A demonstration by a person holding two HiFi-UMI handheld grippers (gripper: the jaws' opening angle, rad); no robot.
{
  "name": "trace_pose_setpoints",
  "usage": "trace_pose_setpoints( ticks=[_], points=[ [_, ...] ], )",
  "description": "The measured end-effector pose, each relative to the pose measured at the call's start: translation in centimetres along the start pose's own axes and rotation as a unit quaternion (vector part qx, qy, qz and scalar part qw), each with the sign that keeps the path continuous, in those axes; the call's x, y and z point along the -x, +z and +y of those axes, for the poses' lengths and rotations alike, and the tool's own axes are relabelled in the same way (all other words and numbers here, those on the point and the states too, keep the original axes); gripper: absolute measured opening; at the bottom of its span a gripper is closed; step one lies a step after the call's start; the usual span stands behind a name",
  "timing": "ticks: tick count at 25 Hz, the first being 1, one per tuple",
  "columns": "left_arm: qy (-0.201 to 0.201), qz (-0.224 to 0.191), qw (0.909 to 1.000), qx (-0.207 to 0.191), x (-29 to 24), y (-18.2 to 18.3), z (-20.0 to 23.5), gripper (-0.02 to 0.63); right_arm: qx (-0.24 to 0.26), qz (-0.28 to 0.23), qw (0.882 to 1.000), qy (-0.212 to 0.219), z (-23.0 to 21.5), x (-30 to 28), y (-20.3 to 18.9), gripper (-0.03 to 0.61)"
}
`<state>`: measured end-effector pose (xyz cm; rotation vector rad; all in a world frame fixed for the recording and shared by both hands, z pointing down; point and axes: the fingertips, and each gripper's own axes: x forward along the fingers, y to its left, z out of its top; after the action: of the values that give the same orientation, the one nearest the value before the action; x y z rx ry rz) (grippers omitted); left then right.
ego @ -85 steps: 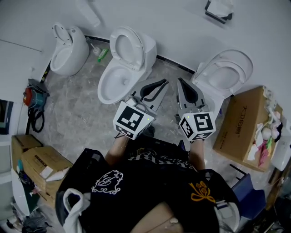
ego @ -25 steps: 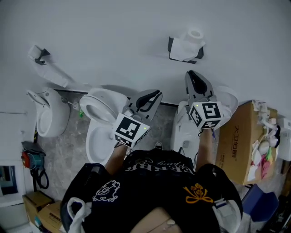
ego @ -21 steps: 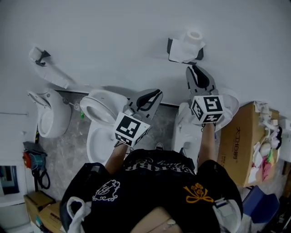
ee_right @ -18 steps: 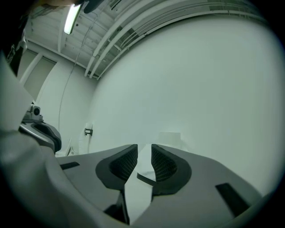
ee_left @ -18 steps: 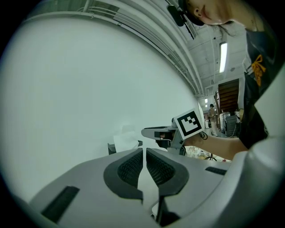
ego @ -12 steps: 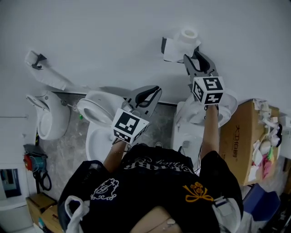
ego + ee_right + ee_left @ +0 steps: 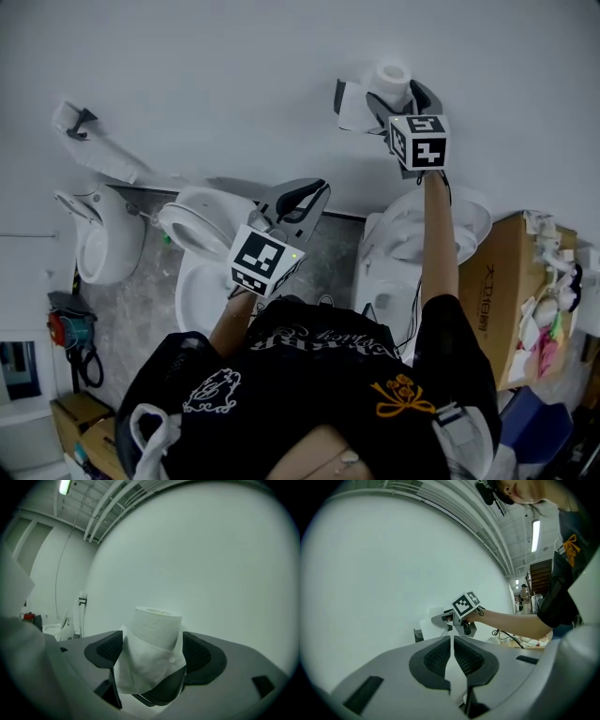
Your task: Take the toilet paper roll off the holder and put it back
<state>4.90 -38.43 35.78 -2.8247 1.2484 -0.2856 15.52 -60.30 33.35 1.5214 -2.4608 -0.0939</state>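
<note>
The right gripper point(image 7: 401, 94) is held up high at the white wall point(image 7: 234, 66), and its jaws are wide apart; they have just been opening. Right between them stands the soft white toilet paper roll point(image 7: 157, 624). The roll is still on its dark wall holder point(image 7: 161, 694), which peeks out just under the jaws. The roll stands straight up, with its hole on top, so its long way runs up and down. One jaw is on the left side of the roll and one is on the right side. A loose sheet of paper point(image 7: 147, 665) hangs down off the roll, in front of it and low between the jaws. The pads do not look like they are squeezing the roll yet, so nothing is being held. I think the next thing to do is to squeeze the jaws on the round sides and then lift the roll up, the same way it stands. The left gripper point(image 7: 319, 187) is squeezed closed with nothing in it. It hangs lower and off to the side, well away from the roll, so the right gripper is much nearer.
</note>
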Motion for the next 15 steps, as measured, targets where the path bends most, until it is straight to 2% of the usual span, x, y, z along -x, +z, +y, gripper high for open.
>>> trace_pose_setpoints(
  ticks=[4, 7, 15],
  points=[
    [0.017, 0.001, 0.9998, 0.006, 0.4, -0.4, 1.0, 0.037, 0.011, 0.025, 1.000, -0.011, -0.1, -1.4, -0.8, 0.391],
    [0.023, 0.004, 0.9997, 0.010, 0.6, -0.7, 1.3, 0.037, -0.005, 0.019, 1.000, -0.006, -0.2, -1.6, -1.2, 0.333],
    [0.033, 0.016, 0.9990, 0.024, 1.3, -1.9, 2.3, 0.037, -0.004, 0.003, 1.000, -0.021, 0.1, -0.8, -1.0, 0.327]
  ],
)
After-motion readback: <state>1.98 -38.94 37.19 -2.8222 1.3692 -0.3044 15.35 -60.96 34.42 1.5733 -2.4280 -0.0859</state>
